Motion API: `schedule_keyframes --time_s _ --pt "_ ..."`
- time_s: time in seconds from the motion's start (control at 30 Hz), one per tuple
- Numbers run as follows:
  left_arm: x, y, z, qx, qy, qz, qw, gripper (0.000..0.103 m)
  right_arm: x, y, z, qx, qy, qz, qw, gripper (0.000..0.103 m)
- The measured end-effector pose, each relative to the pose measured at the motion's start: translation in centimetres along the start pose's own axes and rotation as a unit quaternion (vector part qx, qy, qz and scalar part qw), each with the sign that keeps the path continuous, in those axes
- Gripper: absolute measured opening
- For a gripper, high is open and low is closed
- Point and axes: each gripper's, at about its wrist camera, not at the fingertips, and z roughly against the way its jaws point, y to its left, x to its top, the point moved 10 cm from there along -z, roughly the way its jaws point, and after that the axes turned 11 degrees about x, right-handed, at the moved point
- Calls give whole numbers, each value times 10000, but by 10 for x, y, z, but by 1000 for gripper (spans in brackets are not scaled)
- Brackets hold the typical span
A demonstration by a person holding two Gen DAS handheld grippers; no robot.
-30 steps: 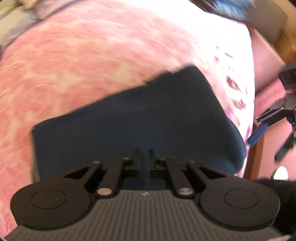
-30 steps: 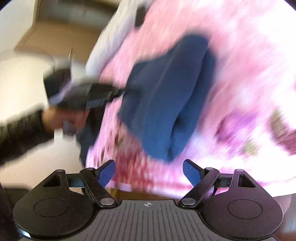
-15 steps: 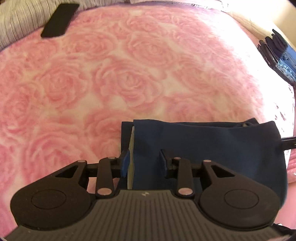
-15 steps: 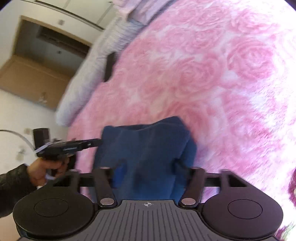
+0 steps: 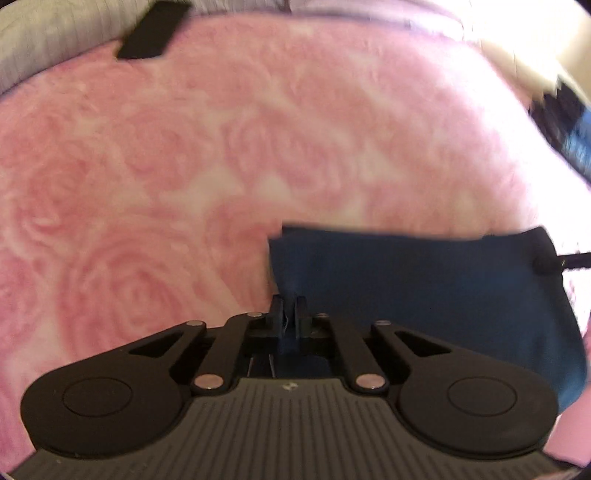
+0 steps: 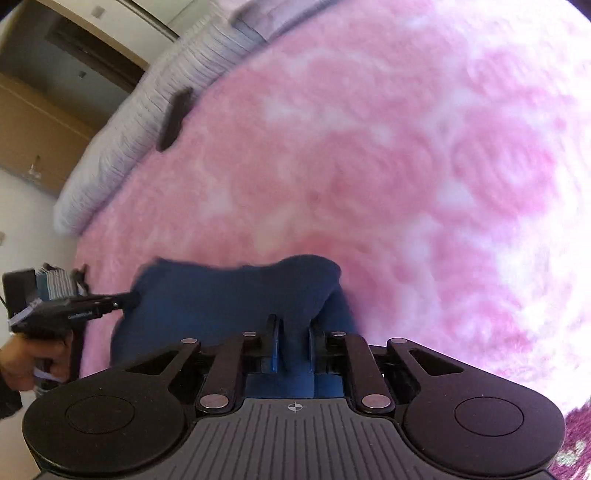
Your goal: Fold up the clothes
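A folded navy blue garment [image 5: 424, 288] lies on a pink rose-patterned blanket [image 5: 221, 147]. My left gripper [image 5: 290, 310] is shut on the garment's near left corner, with cloth pinched between its fingers. In the right wrist view the same garment [image 6: 229, 295] is bunched thickly at its right end. There my right gripper [image 6: 293, 332] is shut on that thick fold. The left gripper [image 6: 122, 299] shows at the garment's far corner, held by a hand [image 6: 22, 358]. The right gripper's tip [image 5: 546, 264] touches the garment's right corner in the left wrist view.
A flat black rectangular object [image 5: 151, 31] lies at the blanket's far edge on striped grey bedding [image 6: 147, 122]. A dark and blue item [image 5: 569, 122] sits at the bed's right side. A wooden cupboard [image 6: 29, 122] stands beyond the bed.
Both grippers have closed on the garment's near corners after standing open around it half a second ago. A second ago the garment was hanging in the air; it now rests on the blanket.
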Motion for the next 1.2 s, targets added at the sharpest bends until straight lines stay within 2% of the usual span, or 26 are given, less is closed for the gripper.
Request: schedule_keyframes --time_s 0.1,0.17,0.23,0.3,0.4,0.47,0.53,0.6,0.63,0.7,0.87,1.03,1.2 --pt "-2 6 -3 51 -11 53 10000 14 -3 4 7 -168 -39 65 9998 20" --pt "2 11 5 146 -82 67 9998 14 -4 7 12 -395 -39 113 9991 26" --pt "4 16 17 227 -181 64 9996 14 -8 13 23 -657 -52 170 9977 46" --pt "3 14 35 248 -315 -4 9992 14 -13 23 33 -788 -85 223 9966 46" --pt "-8 -1 60 78 -493 -211 9985 14 -24 47 41 -546 -203 206 9981 46" --pt "-26 -17 71 -135 -491 -354 9981 14 -36 56 35 -519 -93 192 9984 46" --pt "-46 -34 70 -229 -360 -668 9969 14 -51 55 23 -748 213 248 9967 46" --pt "-70 -47 61 -139 -107 -1088 9939 14 -64 50 14 -1080 444 407 9923 46" --pt "-80 -51 59 -87 -35 -1259 9920 14 -67 47 12 -1236 501 478 9899 47" --pt "-90 -55 63 -1 -65 -1487 9889 14 -65 52 19 -1267 321 261 9911 46" --pt "-97 -48 91 -15 -196 -1288 9915 14 -71 83 38 -1189 93 312 9924 46" --pt "-118 -51 71 -87 136 -1108 9937 14 -97 82 18 -1225 654 193 9901 46" --pt "-115 -52 73 4 226 -945 9953 14 -88 78 14 -1262 781 95 9889 47"
